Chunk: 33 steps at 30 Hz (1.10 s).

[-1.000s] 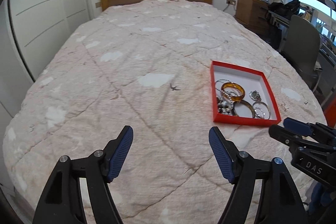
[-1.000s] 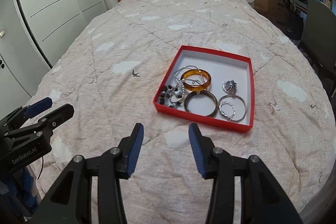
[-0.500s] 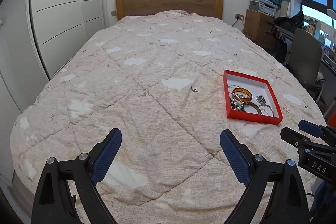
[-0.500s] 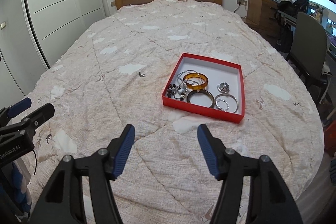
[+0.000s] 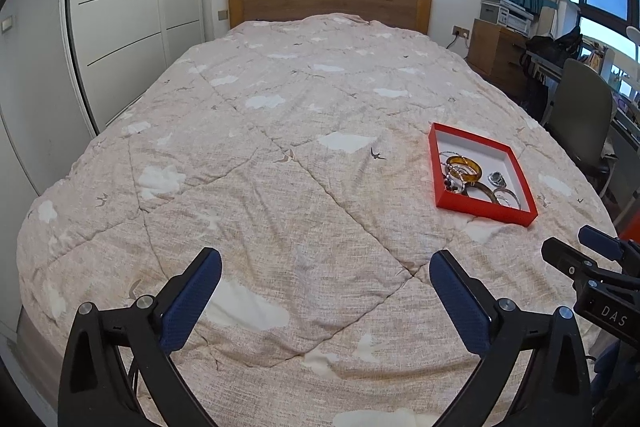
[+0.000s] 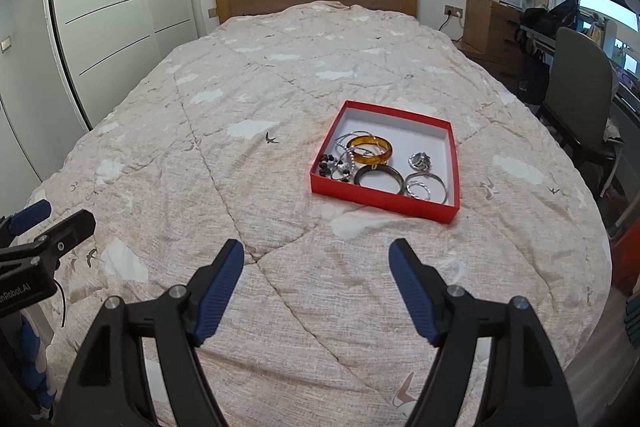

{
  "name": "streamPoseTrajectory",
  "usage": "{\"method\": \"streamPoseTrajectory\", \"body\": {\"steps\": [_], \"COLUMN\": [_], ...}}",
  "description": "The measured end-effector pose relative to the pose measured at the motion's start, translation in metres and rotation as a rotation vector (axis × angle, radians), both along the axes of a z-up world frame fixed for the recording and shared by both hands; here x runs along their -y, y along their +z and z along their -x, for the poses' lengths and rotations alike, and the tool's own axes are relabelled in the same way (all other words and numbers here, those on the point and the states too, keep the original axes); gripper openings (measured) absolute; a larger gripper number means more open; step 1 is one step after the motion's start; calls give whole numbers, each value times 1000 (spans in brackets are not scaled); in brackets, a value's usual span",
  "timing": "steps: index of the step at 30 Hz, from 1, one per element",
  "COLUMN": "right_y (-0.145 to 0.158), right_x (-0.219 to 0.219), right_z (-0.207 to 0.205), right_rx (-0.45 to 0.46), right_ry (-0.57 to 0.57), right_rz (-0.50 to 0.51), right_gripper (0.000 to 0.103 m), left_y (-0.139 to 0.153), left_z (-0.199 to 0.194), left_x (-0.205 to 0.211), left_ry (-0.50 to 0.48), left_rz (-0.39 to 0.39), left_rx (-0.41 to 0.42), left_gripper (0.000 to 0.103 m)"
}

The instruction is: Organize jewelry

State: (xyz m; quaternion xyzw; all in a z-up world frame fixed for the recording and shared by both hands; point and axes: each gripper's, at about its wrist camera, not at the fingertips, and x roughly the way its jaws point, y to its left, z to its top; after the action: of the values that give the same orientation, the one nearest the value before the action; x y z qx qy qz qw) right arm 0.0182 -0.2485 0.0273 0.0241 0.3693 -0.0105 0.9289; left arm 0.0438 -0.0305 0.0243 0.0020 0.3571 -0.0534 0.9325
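A shallow red box (image 6: 382, 195) (image 5: 484, 207) with a white inside lies on the quilt. In it rest an amber bangle (image 6: 369, 149) (image 5: 464, 168), a dark bangle (image 6: 378, 179), silver hoops (image 6: 425, 187), a chunky ring (image 6: 420, 160) and a beaded bracelet (image 6: 334, 167). My right gripper (image 6: 317, 251) hovers over the quilt well short of the box, its jaws opening with nothing between them. My left gripper (image 5: 326, 261) is off to the box's left, jaws opening wide and empty. Each gripper shows at the edge of the other's view.
The beige quilt (image 5: 280, 167) covers the whole bed up to a wooden headboard (image 5: 328, 1). White wardrobe doors (image 5: 120, 27) stand on the left. A grey chair (image 6: 576, 95), a wooden cabinet (image 6: 488, 23) and a cluttered desk line the right side.
Both grippers have drawn back from the box, which now looks smaller and farther off. The jaws of both have spread wider.
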Motion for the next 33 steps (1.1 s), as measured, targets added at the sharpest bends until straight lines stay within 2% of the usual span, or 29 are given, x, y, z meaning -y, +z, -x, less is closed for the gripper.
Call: {"method": "streamPoseTrajectory", "body": {"steps": [33], "right_y": [-18], "right_x": [12], "right_z": [-5], "right_rx": [-29], "right_ry": [-41], "right_rz": [1], "right_gripper": [74], "left_y": [-20], "left_z": [-7], "left_x": [8], "left_ry": [-27], "left_rz": [-11], "left_rx": [-53], "left_gripper": [103]}}
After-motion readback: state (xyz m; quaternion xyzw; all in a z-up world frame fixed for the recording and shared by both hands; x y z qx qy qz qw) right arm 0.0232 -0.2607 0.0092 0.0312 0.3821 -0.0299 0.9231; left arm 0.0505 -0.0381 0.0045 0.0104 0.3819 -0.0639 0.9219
